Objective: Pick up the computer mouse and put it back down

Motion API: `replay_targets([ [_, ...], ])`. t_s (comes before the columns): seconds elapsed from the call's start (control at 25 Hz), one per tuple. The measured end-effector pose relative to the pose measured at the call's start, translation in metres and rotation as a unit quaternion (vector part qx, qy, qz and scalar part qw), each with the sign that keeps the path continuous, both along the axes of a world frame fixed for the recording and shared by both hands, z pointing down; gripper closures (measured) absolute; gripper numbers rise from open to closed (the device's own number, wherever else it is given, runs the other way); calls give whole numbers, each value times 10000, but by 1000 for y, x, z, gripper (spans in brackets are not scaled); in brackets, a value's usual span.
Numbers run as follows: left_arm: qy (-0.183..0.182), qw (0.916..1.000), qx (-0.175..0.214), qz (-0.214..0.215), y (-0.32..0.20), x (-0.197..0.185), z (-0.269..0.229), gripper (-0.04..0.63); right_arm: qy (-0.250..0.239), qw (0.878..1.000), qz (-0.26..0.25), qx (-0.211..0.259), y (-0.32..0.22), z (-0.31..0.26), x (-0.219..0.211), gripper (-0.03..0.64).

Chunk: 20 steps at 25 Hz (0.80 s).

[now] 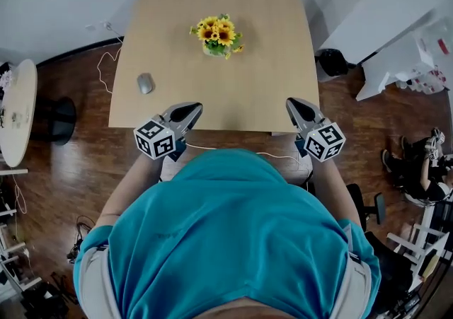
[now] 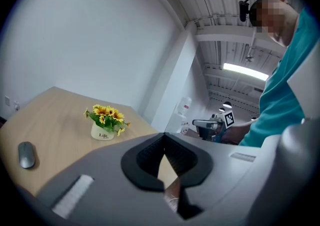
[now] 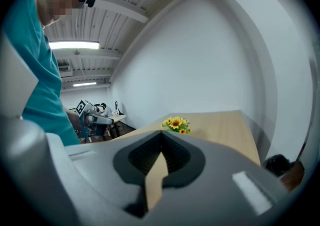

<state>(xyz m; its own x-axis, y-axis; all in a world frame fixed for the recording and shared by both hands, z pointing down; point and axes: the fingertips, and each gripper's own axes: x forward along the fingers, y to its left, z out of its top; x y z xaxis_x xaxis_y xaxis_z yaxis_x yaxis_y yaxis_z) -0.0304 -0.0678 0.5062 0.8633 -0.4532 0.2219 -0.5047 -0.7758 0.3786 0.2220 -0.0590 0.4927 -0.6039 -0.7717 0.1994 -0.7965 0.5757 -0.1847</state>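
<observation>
Fingers (image 2: 145,160) of my left gripper (image 1: 192,107) and right gripper (image 1: 292,102) are pinched together, empty — the mouse (image 1: 145,83) lies at my ten o'clock on the table (image 1: 269,49), and reaching unopened could shove it off.

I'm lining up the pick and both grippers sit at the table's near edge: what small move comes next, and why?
Probably ease the left gripper toward the computer mouse, opening it on the way: its jaws are together and empty, the mouse lies untouched on the table, nearer to it than to the right gripper.
</observation>
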Motion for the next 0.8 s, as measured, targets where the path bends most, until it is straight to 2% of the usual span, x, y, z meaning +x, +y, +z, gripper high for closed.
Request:
replay_targets([
  [0.24,-54,9997,69,-218,4,0,0,592,-97,9998,-194,-33,-7,9,1,617],
  [0.4,6,9992,12,-403,5,-19,2,592,-45,9995,-292,-137,-11,14,-17,617],
  [0.64,110,9990,28,-436,-16,-72,7,592,-14,9995,-283,-150,-33,16,-67,617],
  [0.8,126,9992,25,-374,-37,-137,13,592,-32,9997,-96,-223,-55,21,-125,617],
])
